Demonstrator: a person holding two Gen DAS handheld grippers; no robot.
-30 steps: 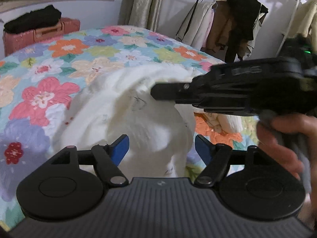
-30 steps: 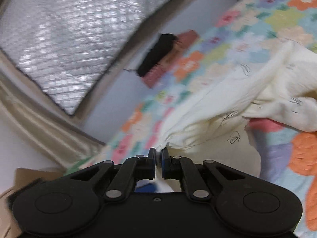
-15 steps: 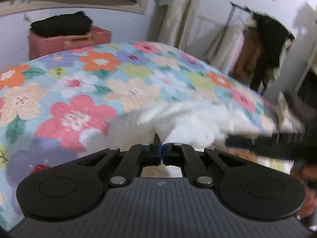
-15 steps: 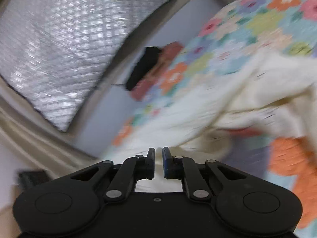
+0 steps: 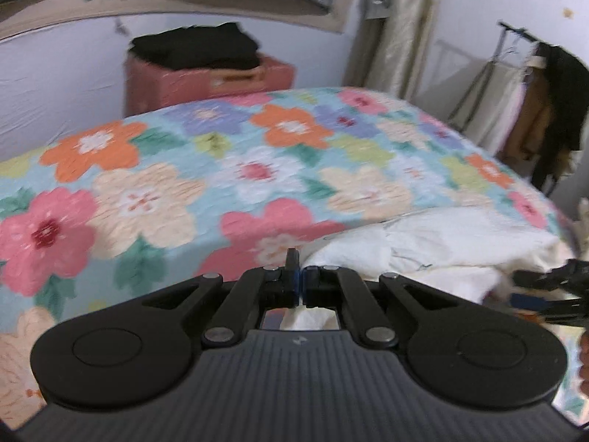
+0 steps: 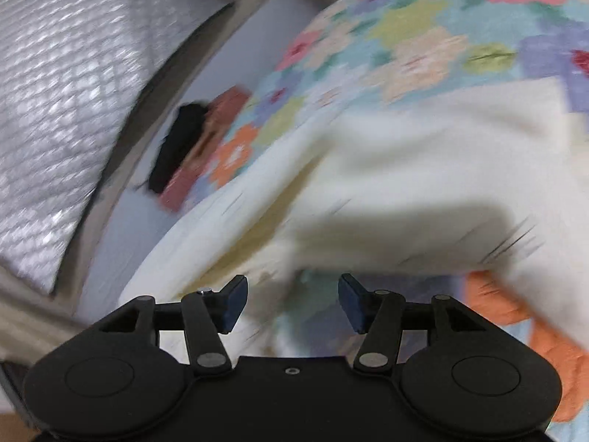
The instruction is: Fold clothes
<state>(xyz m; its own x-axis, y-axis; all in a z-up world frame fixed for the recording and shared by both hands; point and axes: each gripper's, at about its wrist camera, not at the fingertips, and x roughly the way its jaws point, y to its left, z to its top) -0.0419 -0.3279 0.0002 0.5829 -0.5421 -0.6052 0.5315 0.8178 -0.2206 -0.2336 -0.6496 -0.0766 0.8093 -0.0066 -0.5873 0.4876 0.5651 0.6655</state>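
The left gripper is pinched tight on a fold of the white garment, which trails off to the right across the floral bedspread. The right gripper is spread wide with nothing between its pads, poised just above the same cloth. Only the left view takes in the clothes rack by the wall and the black clothes piled on a pink suitcase; the right view is heavily blurred.
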